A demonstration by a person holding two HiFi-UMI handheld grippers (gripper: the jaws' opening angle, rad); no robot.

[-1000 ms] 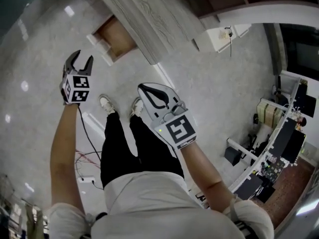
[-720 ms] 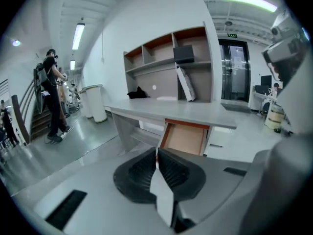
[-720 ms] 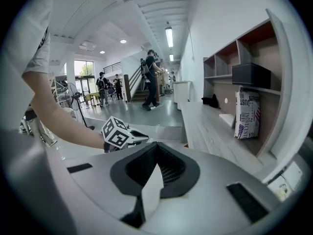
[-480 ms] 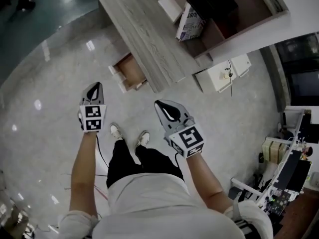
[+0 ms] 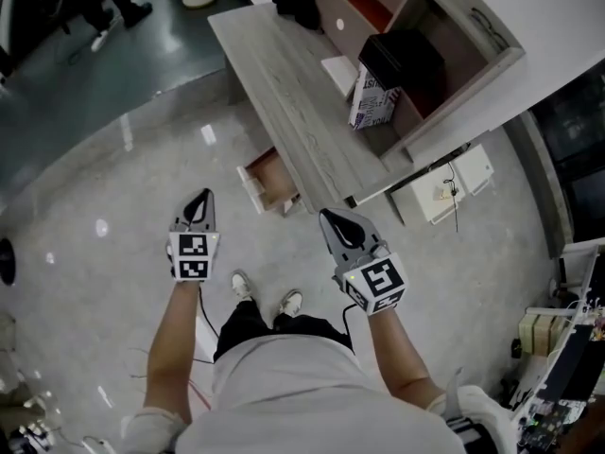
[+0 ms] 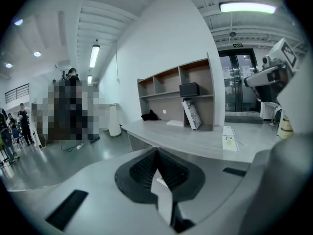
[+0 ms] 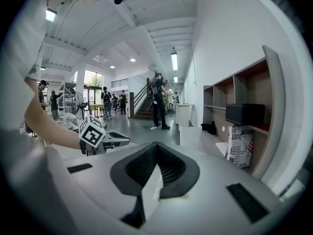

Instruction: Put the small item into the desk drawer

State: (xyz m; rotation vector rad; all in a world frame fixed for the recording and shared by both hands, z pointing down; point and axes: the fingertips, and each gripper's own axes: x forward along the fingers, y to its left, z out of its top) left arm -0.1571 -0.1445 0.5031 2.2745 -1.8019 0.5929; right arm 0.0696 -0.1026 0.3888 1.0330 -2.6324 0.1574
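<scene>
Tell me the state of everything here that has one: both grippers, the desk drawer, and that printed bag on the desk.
left gripper: shut, nothing between the jaws
right gripper: shut, nothing between the jaws
desk drawer: pulled open
printed bag: standing, tilted

light: bright ceiling strips | glare: spots on glossy floor (image 5: pixel 85 187) | edges: fisheye-bent, dark-vignetted

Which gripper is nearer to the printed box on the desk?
Right. The right gripper is off the near edge of the desk, in line with the printed box; the left gripper is farther left, over the floor beyond the open drawer.
</scene>
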